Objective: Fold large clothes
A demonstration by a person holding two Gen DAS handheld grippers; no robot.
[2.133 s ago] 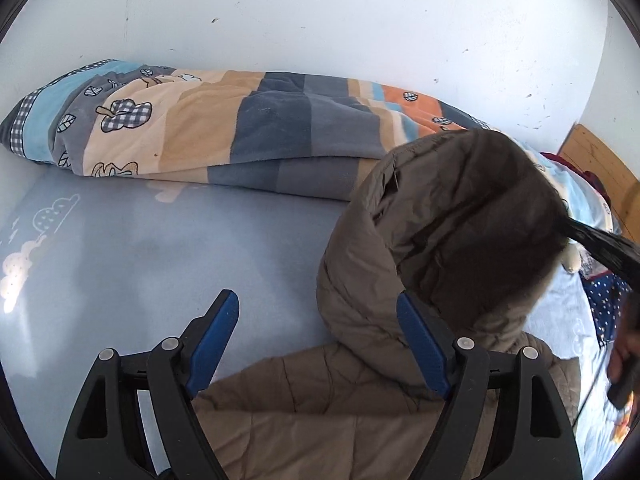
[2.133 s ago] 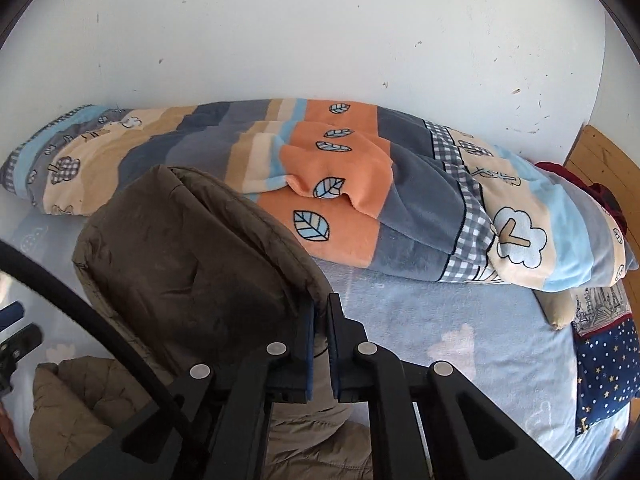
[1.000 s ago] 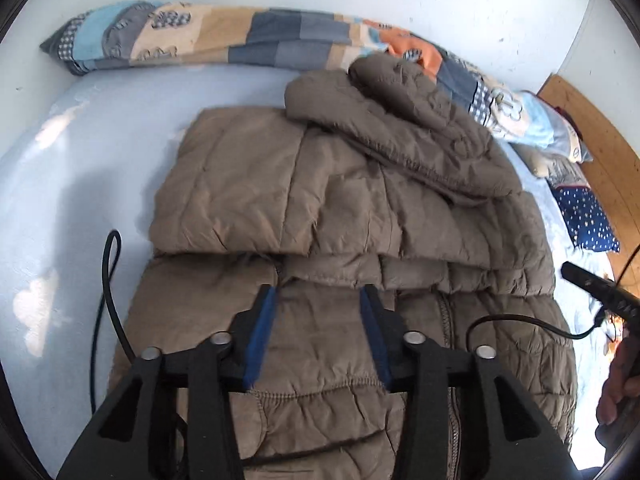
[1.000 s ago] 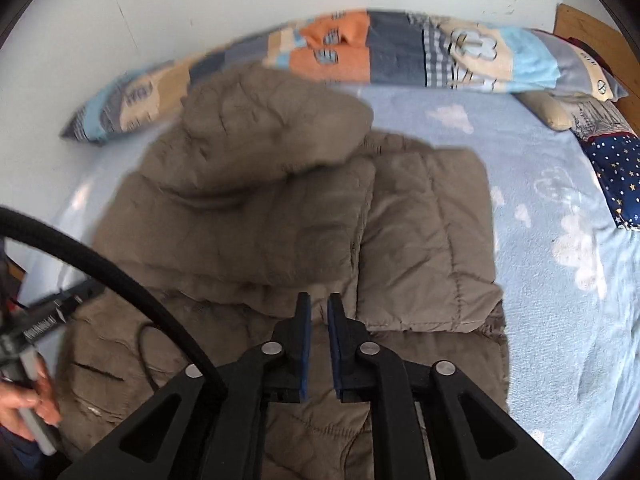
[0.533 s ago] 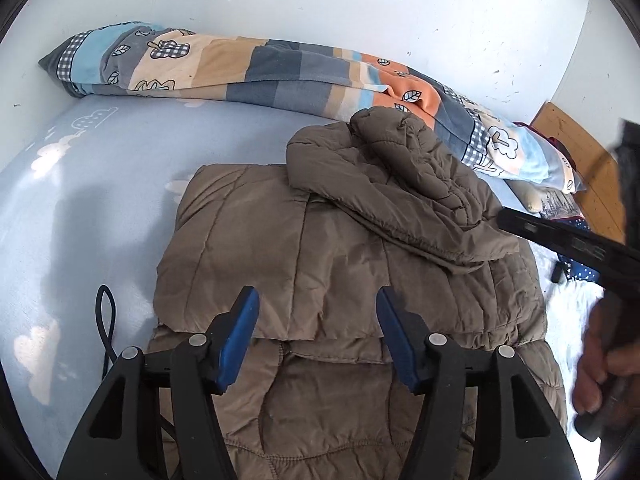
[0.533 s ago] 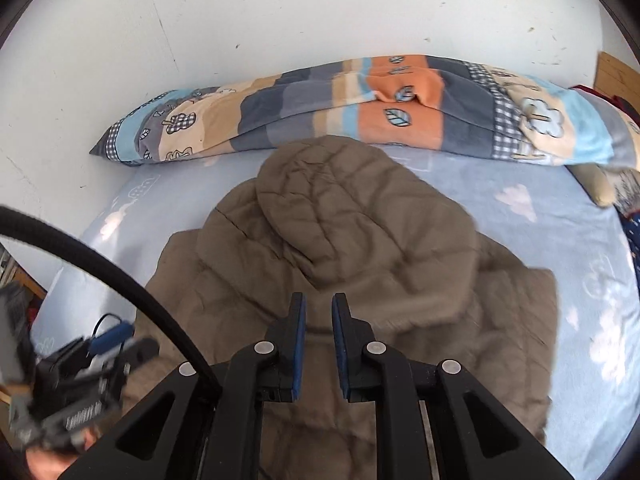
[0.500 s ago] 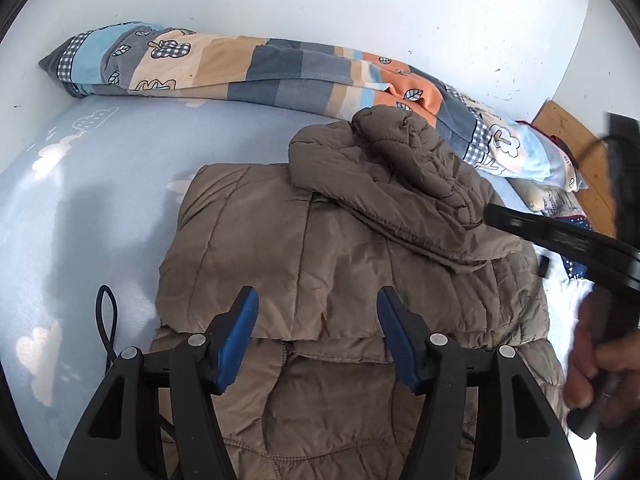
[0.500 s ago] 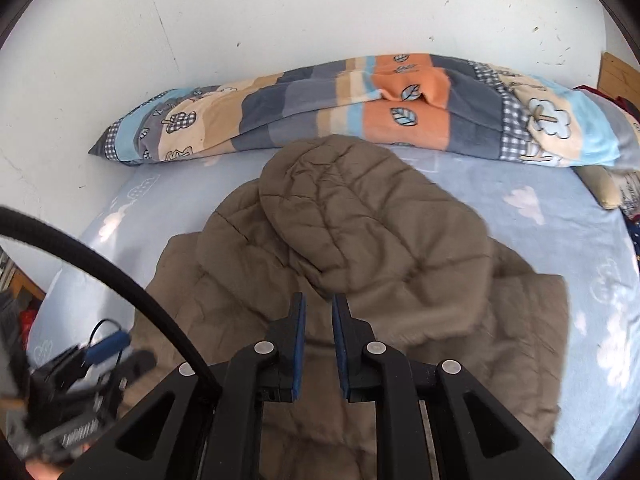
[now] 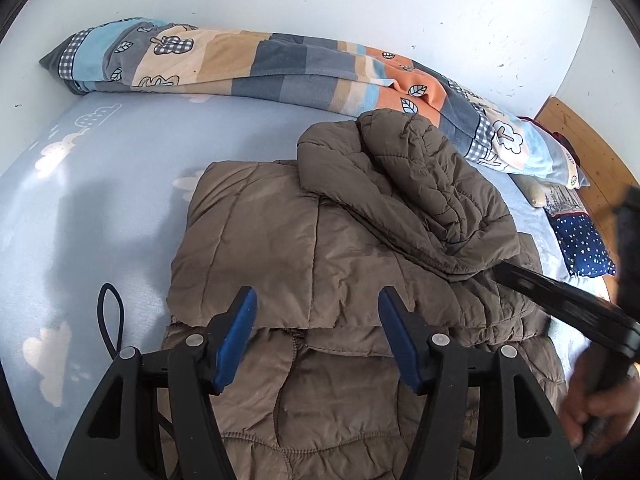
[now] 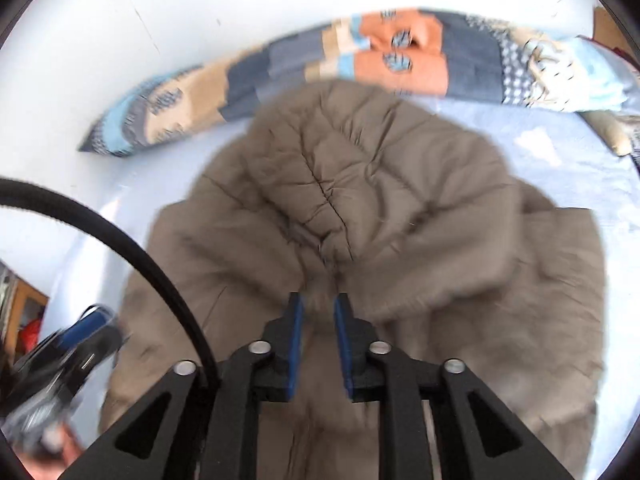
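Note:
A brown quilted jacket (image 9: pixel 280 240) lies folded on the bed, its hood (image 9: pixel 420 184) laid back over the body. My left gripper (image 9: pixel 316 296) hangs open above the jacket's folded edge with nothing between its blue pads. In the blurred right wrist view the hood (image 10: pixel 360 184) fills the middle. My right gripper (image 10: pixel 319 298) is low over the hood's near rim, its jaws opening a little; fabric shows in the gap, and the pads do not press it. The right gripper's black body (image 9: pixel 560 300) and the hand (image 9: pixel 600 412) holding it show at the right of the left wrist view.
A rolled patterned quilt (image 9: pixel 280 68) lies along the white wall behind the jacket. The light blue sheet (image 9: pixel 100 200) spreads to the left, with a black cable loop (image 9: pixel 106 320) on it. A starry pillow (image 9: pixel 580 240) and wooden headboard (image 9: pixel 580 140) are at the right.
The right gripper's jaws have parted from shut, and it has moved closer to the hood. The left gripper's jaws widened a second ago and have since held still.

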